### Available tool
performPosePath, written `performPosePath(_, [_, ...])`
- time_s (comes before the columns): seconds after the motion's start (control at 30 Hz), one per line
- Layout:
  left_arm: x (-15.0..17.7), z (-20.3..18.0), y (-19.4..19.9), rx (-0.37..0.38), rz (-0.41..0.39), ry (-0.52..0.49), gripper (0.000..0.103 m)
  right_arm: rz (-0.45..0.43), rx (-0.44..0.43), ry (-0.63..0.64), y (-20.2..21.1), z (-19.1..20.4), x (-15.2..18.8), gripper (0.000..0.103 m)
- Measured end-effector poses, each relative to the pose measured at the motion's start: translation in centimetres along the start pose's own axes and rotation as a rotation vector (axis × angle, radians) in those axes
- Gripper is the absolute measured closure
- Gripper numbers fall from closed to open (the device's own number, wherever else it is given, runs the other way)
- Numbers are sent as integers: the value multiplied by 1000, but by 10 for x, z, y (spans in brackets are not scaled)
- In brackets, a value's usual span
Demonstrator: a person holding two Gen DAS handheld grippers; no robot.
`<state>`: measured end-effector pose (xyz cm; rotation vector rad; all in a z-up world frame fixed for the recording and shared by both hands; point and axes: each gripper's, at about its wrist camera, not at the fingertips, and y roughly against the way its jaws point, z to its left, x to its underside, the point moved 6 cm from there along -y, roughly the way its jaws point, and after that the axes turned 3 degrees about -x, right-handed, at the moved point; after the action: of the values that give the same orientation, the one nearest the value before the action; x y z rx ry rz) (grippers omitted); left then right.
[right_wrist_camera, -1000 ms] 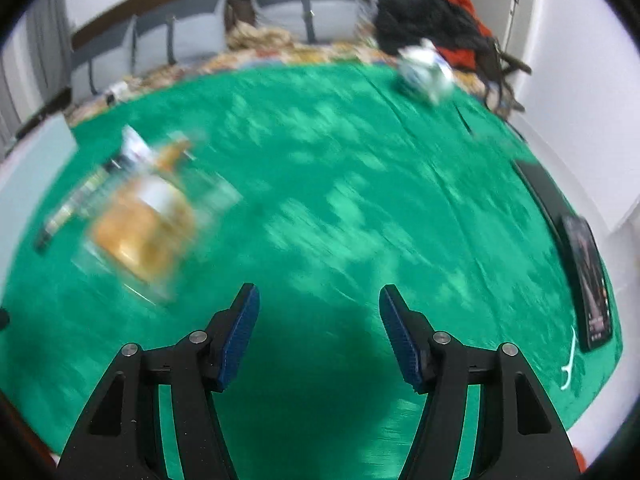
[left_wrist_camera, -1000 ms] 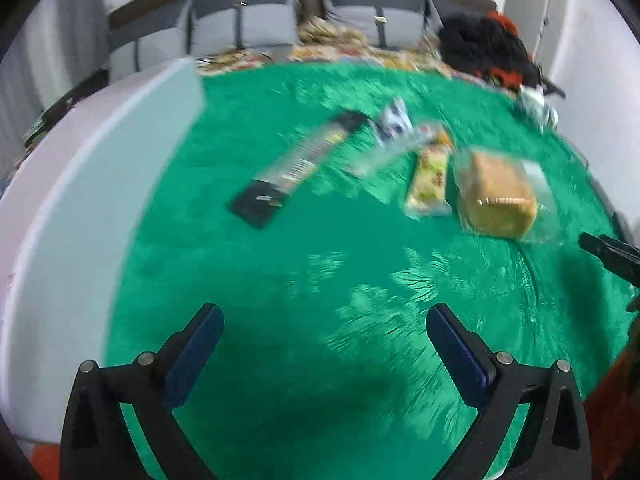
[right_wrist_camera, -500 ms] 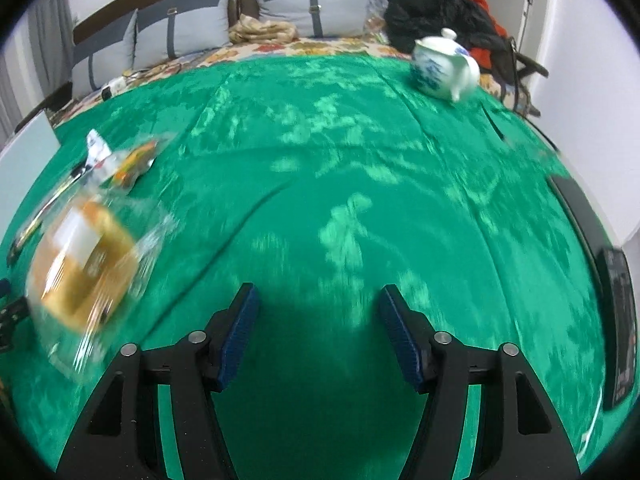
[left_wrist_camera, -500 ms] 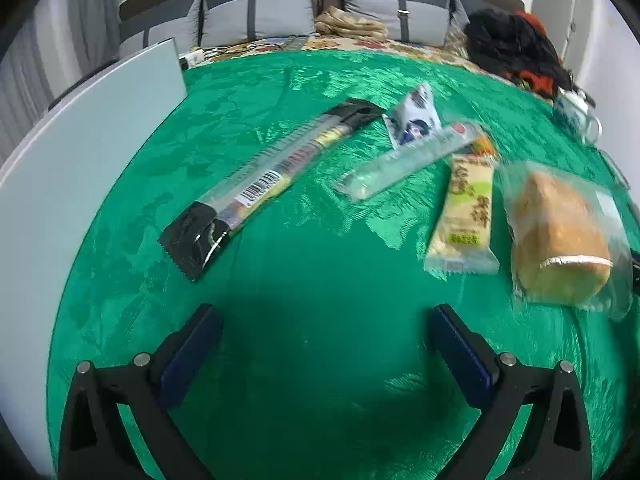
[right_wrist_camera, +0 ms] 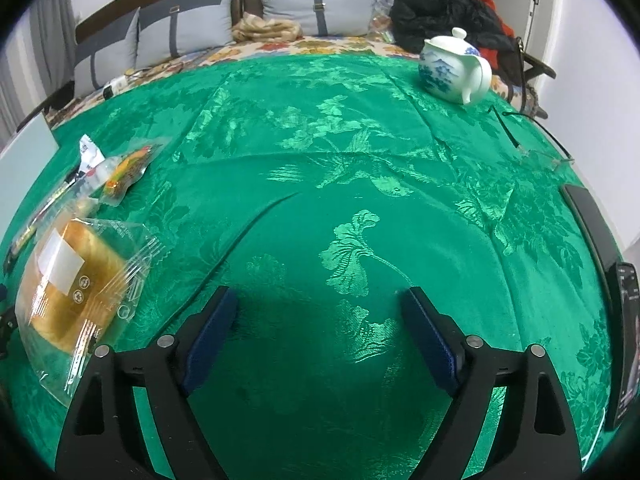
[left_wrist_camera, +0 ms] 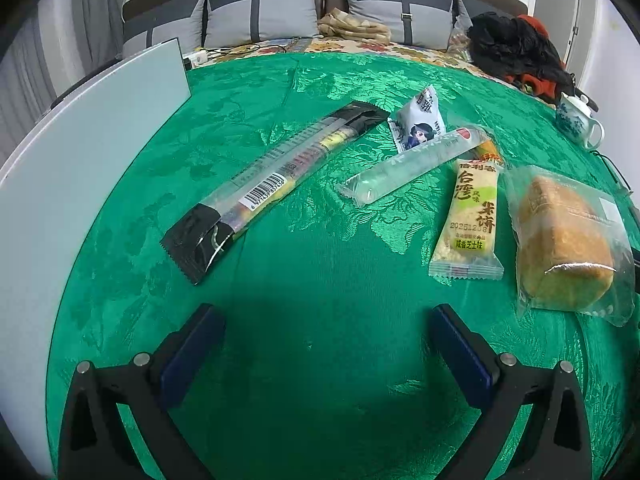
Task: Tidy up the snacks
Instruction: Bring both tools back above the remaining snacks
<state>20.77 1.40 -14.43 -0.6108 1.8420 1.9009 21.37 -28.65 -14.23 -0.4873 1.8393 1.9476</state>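
a home, most likely a bedroom or living room: grey cushions lean on a dark headboard behind a floral-covered bed or sofa, clothes are heaped there, and a blue-and-white porcelain teapot stands on the surface's green brocade cloth.

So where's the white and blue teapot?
In the right wrist view, the white and blue china teapot stands far right on the green tablecloth, before the black clothes pile.

On the cloth, left to right: board at the edge, long packet, small pouch behind slim stick, rice cracker, bagged bread; teapot far right.
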Motion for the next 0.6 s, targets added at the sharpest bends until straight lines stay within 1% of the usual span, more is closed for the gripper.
performPosePath(0.6, [0,-1,0,-2,0,2,0,1,1,-1,0,0,0,13])
